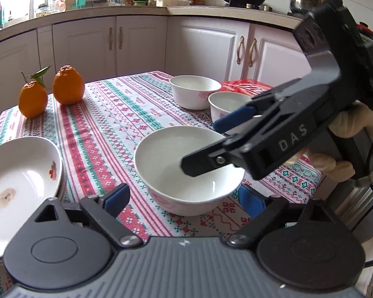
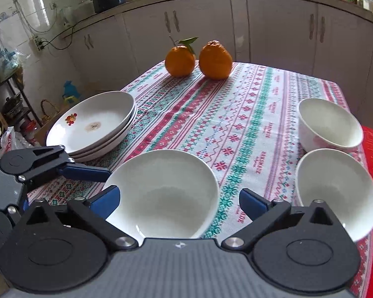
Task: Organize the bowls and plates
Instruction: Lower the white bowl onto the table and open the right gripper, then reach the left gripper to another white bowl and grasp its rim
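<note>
A white bowl sits on the patterned tablecloth right in front of both grippers. My left gripper is open, its blue pads on either side of the bowl's near side. My right gripper is open and hovers over the same bowl; in the left wrist view its fingers reach over the bowl's right rim. Two more white bowls stand behind to the right; they also show in the right wrist view. A stack of white plates lies at the left.
Two oranges stand at the far left corner of the table. A red bag lies at the far right edge. Kitchen cabinets run behind the table.
</note>
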Available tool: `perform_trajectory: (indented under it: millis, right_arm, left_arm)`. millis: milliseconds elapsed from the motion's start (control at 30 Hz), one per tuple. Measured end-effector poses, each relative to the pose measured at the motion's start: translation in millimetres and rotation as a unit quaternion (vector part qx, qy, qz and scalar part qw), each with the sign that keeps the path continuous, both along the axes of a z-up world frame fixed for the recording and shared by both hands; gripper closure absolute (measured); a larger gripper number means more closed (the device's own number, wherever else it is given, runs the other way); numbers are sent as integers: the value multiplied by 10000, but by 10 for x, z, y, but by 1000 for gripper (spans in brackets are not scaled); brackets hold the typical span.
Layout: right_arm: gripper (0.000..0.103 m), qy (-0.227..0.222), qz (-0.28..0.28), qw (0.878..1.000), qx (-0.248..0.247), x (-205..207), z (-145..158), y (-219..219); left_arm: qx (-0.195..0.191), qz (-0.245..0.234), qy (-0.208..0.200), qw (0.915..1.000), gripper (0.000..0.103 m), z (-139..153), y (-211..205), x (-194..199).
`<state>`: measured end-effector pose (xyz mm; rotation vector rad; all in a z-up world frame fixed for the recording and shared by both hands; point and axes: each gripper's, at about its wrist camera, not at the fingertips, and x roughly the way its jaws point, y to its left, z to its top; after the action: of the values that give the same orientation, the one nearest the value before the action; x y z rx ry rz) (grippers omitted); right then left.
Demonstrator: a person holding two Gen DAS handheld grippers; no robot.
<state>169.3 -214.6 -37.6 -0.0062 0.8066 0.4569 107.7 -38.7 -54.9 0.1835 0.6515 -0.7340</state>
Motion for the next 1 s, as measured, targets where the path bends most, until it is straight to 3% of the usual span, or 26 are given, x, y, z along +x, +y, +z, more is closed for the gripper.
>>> perform_trajectory:
  millis: [367,767,1000]
  right_arm:
    - [0,-789,-521,9936,-621,-384,148,-132]
    - [0,-722,-1158,9825,-1267,-557,61,-461]
    - [0,-790,-1340,9768,-1474,-594,50,-574]
  left_arm:
    - [194,-160,-146,9996,9,160,-24,-140]
    - [536,-500,-456,9963,4,389,-278,-60]
    - [487,-680,-487,9953,3,475,-496,146]
